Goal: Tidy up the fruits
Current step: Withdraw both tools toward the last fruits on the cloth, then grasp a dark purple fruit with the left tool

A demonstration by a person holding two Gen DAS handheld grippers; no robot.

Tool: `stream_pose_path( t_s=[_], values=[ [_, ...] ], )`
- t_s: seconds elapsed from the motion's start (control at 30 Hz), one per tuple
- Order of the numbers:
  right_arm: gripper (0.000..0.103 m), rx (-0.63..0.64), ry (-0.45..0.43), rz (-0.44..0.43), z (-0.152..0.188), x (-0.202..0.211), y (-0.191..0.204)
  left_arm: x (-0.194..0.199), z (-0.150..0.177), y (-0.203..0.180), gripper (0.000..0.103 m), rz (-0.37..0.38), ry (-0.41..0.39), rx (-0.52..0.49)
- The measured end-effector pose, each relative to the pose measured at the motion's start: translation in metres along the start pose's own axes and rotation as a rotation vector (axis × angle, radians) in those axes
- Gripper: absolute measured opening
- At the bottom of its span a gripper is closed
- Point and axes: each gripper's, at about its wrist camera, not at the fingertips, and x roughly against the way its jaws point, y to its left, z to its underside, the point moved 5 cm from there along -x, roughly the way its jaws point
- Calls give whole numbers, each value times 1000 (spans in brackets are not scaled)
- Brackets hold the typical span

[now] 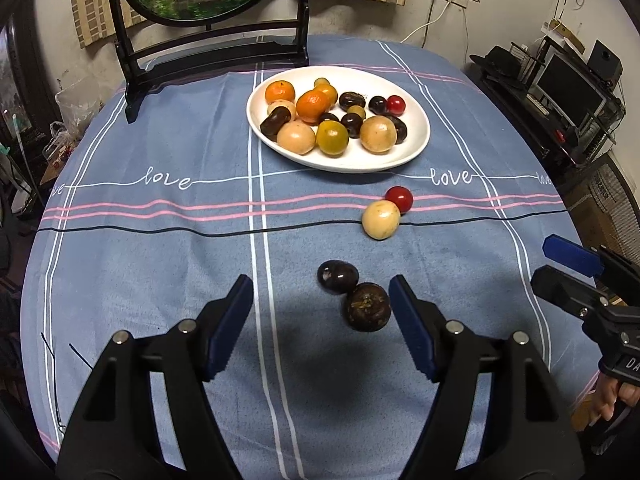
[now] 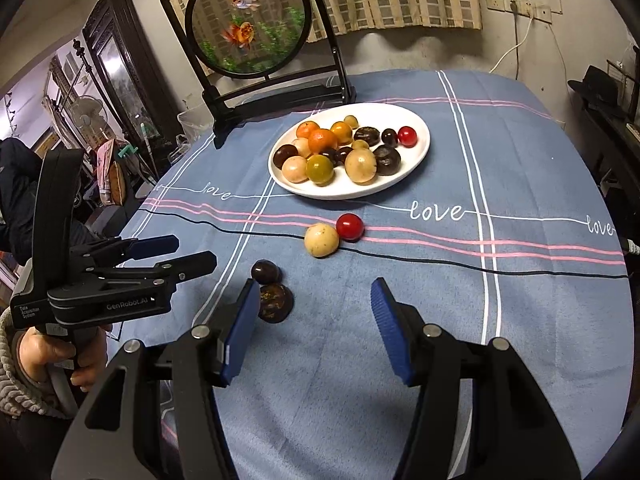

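Covering the whole table, a blue cloth [image 1: 160,264] with white and pink stripes and "love" lettering runs out ahead of both grippers. Far ahead at the back edge stands a black frame [image 1: 208,46] holding a round goldfish panel [image 2: 248,24]. Ahead of both tools, past the loose fruit, sits a white plate [image 1: 400,156] piled with oranges, tan, green, dark and red fruits. Left gripper [image 1: 322,300] points down at the cloth, jaws spread, nothing pinched; a dark rough fruit [image 1: 368,307] lies on the cloth between its fingertips, just beside the right-hand pad [image 1: 412,332], whether touching it cannot be told. A dark glossy fruit [image 1: 338,277] touches that one on its far side, just ahead of the tips. Farther ahead and a bit right, a tan fruit [image 1: 381,220] and a red fruit [image 1: 399,199] lie touching each other, between the tool and the plate. Right gripper [image 2: 314,308] hovers over bare cloth, jaws spread, empty; the two dark fruits show just outside its left pad [image 2: 242,332], the rough one partly hidden behind it. Tan and red pair lie straight ahead of its tips. A hand [image 2: 60,354] in a knit sleeve grips the left tool's handle.
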Motion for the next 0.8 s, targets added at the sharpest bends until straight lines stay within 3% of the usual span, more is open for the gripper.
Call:
stream_pose_path(
  t_s=[0.47,0.8],
  values=[
    [58,-23,29,1,1,-8,-6,-16,1,2,74,-5,38,4],
    [58,-51,75,1,3,-25,-17,-63,17,22,72,34,145,85]
  ],
)
